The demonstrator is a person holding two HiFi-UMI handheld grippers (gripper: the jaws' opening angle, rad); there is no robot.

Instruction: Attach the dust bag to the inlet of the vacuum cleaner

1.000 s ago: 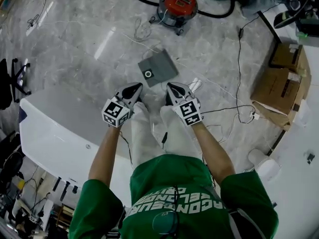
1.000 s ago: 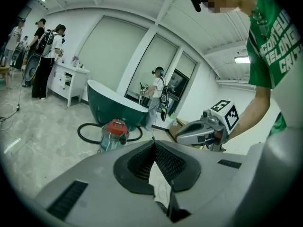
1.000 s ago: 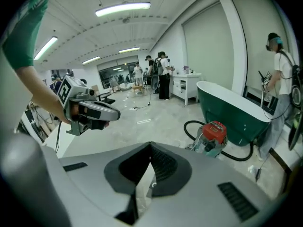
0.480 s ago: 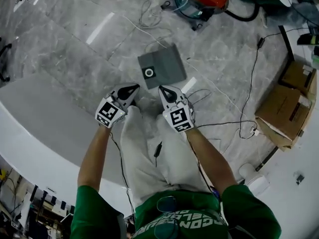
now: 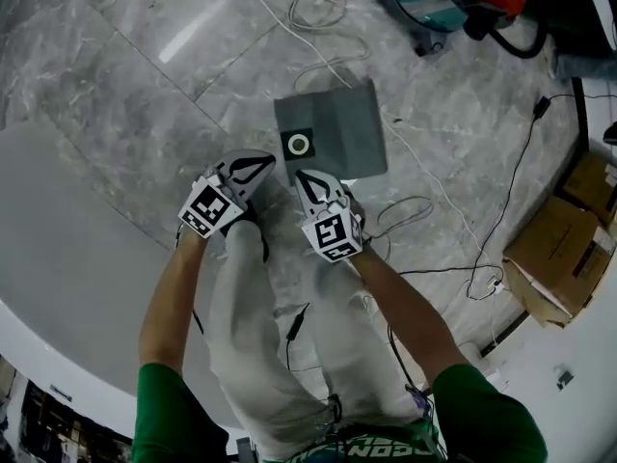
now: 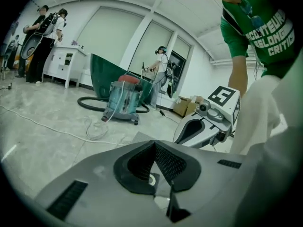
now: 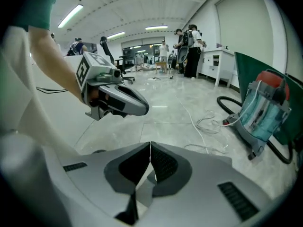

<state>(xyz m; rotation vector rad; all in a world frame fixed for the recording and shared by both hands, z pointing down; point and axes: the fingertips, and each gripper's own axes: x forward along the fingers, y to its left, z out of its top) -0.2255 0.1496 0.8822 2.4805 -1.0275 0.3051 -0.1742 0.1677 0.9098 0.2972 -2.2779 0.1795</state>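
On the left is a grey stone floor (image 5: 106,75). A person stands on it in pale trousers (image 5: 246,336) and a green shirt (image 5: 183,418), and bends over with both arms stretched down.

The left tongs (image 5: 265,162) are low, near the floor. Their two tips are pressed together and there is nothing between them. Just beside them are the right tongs (image 5: 301,177). These are also closed tight, with nothing in them. Both point at the same thing.

That thing is the dust bag (image 5: 342,123). It is grey and flat, and it lies on the floor right in front of the tongs. It has a white ring (image 5: 299,145) round a hole near the corner closest to the tongs. The tongs are very near this corner, but I cannot tell if they touch the bag.

A thin white cord (image 5: 323,22) curls over the floor behind the bag. Further back and to the right stands the vacuum cleaner (image 5: 448,3), with a blue-green body, a red top and a thick black hose (image 5: 516,44). It is well apart from the bag.

At the far right are brown cardboard boxes (image 5: 554,254), with a black wire (image 5: 511,177) near them.
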